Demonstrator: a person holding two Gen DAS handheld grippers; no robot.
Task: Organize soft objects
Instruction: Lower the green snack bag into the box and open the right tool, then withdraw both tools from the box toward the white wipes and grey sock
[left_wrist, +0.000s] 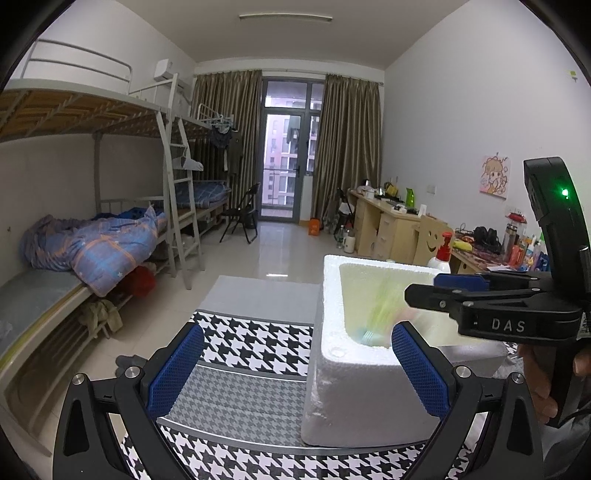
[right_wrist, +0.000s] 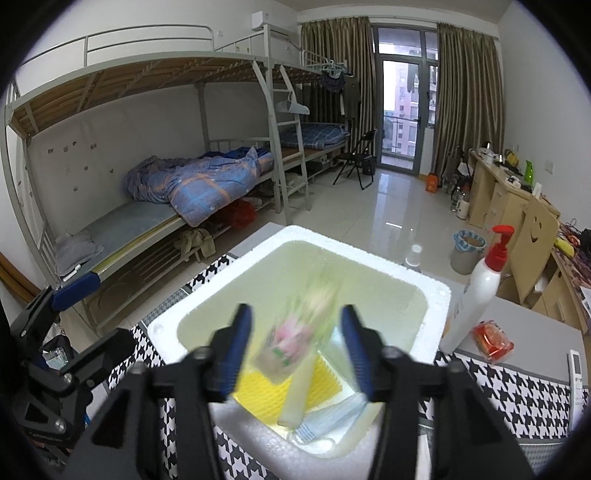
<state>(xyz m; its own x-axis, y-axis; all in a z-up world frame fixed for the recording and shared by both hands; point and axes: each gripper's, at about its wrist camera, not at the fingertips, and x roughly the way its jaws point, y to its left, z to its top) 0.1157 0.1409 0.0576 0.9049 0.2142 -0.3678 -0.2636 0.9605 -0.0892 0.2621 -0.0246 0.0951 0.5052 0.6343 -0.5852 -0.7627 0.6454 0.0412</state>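
The right gripper (right_wrist: 295, 347) is spread wide over the white foam box (right_wrist: 258, 240), and a blurry pink and green soft thing (right_wrist: 295, 332) sits loose between its fingers, dropping in. A yellow sponge (right_wrist: 325, 384) and a blue face mask (right_wrist: 332, 417) already lie inside. The left gripper (left_wrist: 295, 365) waits beside the box, spread and empty, and a red packet (right_wrist: 493, 339) still lies on the table, maybe next.

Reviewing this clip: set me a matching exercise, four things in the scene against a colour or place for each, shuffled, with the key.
Things:
1. foam box
2. pump bottle
3. yellow pad
4. red packet

Descriptions:
A. lies on the box floor
B. white, stands on the houndstooth cloth
C. red cap, stands right of the box
D. lies on the table beside the bottle's base

Pairs: 1-B, 2-C, 3-A, 4-D
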